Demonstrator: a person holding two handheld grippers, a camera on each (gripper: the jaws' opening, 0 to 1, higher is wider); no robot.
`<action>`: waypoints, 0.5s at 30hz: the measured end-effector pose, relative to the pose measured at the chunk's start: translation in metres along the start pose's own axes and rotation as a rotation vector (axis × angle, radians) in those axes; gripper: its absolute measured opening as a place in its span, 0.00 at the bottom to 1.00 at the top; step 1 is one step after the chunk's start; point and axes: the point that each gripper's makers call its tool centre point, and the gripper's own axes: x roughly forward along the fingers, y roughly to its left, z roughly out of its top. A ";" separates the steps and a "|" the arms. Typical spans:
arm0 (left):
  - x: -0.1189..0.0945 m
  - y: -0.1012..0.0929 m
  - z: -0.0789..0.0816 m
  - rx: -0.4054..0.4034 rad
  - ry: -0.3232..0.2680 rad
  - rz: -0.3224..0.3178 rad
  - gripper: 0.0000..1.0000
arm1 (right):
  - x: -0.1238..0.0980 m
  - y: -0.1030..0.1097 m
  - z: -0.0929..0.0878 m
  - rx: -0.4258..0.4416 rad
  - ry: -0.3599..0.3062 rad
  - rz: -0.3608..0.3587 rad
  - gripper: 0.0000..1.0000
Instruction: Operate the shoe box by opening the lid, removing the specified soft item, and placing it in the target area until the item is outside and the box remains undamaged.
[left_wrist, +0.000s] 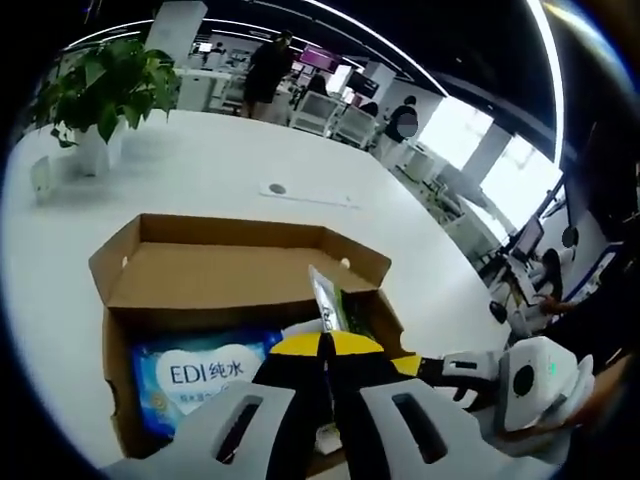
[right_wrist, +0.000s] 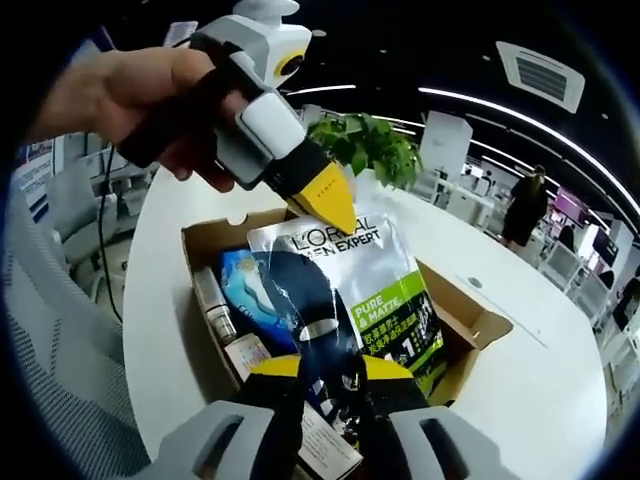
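Your left gripper (right_wrist: 325, 205) has its fingers clamped on the top edge of the sachet (right_wrist: 375, 285), holding it upright over the open shoe box (left_wrist: 150, 265) on the white counter (left_wrist: 200, 165). Your right gripper (right_wrist: 330, 375) has its fingers together on the sachet's lower edge. A blue wipes pack (left_wrist: 195, 375) lies inside the box. A potted plant (left_wrist: 100, 95) stands near the counter's far edge.

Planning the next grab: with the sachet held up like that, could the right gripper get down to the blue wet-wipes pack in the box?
Probably not yet. The right gripper and left gripper both pinch the L'Oreal sachet, which hangs over the wet-wipes pack in the open box.
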 end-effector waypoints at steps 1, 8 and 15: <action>0.000 0.000 0.000 0.000 -0.001 -0.004 0.00 | -0.001 0.000 0.000 0.000 -0.002 0.000 0.14; -0.001 -0.001 -0.003 0.002 -0.001 -0.017 0.00 | -0.007 0.000 0.002 -0.009 -0.010 0.001 0.07; -0.005 -0.003 -0.004 0.020 -0.015 -0.039 0.00 | -0.012 0.001 0.006 -0.016 -0.023 0.013 0.01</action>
